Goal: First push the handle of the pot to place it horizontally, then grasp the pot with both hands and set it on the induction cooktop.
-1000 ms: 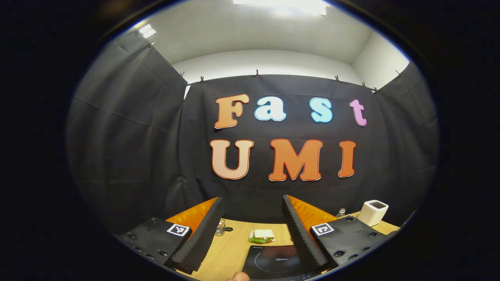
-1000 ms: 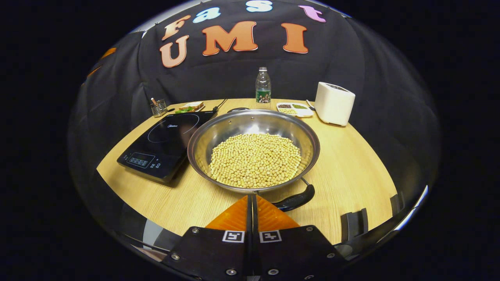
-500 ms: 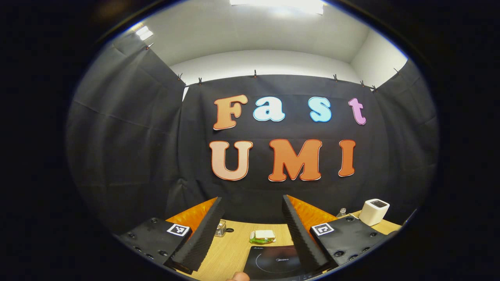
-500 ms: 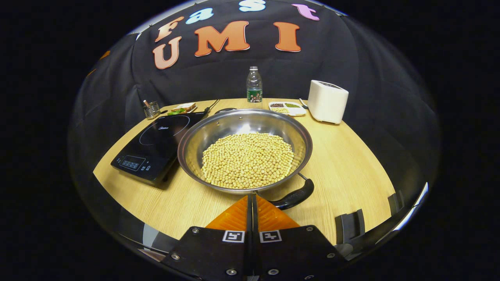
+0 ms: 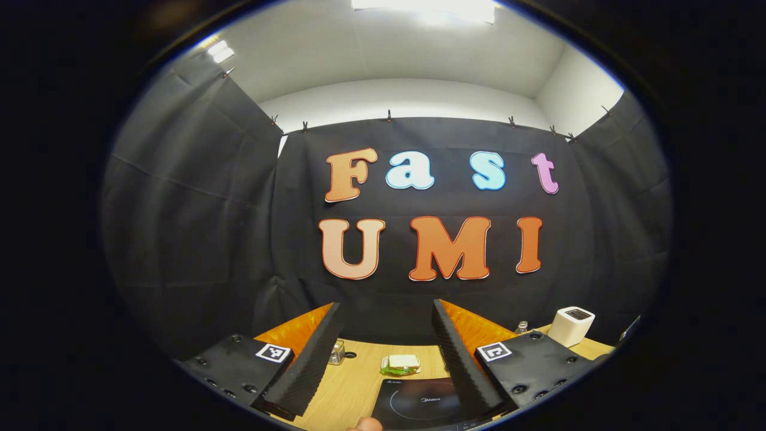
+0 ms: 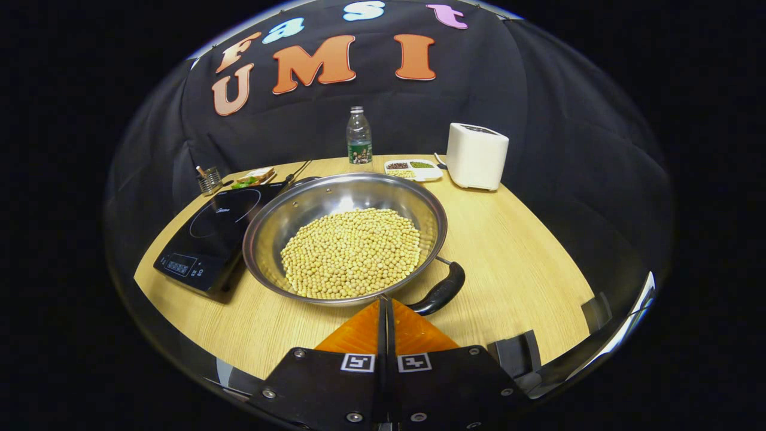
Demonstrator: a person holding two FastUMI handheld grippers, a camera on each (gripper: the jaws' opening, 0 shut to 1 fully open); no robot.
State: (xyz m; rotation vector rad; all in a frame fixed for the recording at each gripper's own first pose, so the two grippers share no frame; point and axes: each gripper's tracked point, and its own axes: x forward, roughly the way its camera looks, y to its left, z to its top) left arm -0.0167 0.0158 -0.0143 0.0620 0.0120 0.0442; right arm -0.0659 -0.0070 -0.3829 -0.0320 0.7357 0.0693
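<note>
In the right gripper view a wide steel pot [image 6: 281,221] full of yellow beans [image 6: 352,251] sits on the wooden table. Its black handle [image 6: 441,290] sticks out at the near right, angled toward me. My right gripper [image 6: 383,300] is shut with nothing between its fingers, its tips just in front of the pot's near rim and left of the handle. The black induction cooktop [image 6: 209,233] lies left of the pot. In the left gripper view my left gripper [image 5: 386,311] stands open, held high and pointing at the booth wall, with the cooktop [image 5: 419,404] low between its fingers.
At the table's back stand a water bottle [image 6: 359,136], a white box-shaped appliance [image 6: 477,155], a divided dish of seeds [image 6: 413,169], a sandwich plate [image 6: 254,176] and a small holder [image 6: 208,179]. A fingertip [image 5: 365,424] shows at the left gripper view's bottom edge.
The right gripper has shifted to the right along the pot's near rim, so the pot and handle sit further left in its view. The left gripper has barely moved.
</note>
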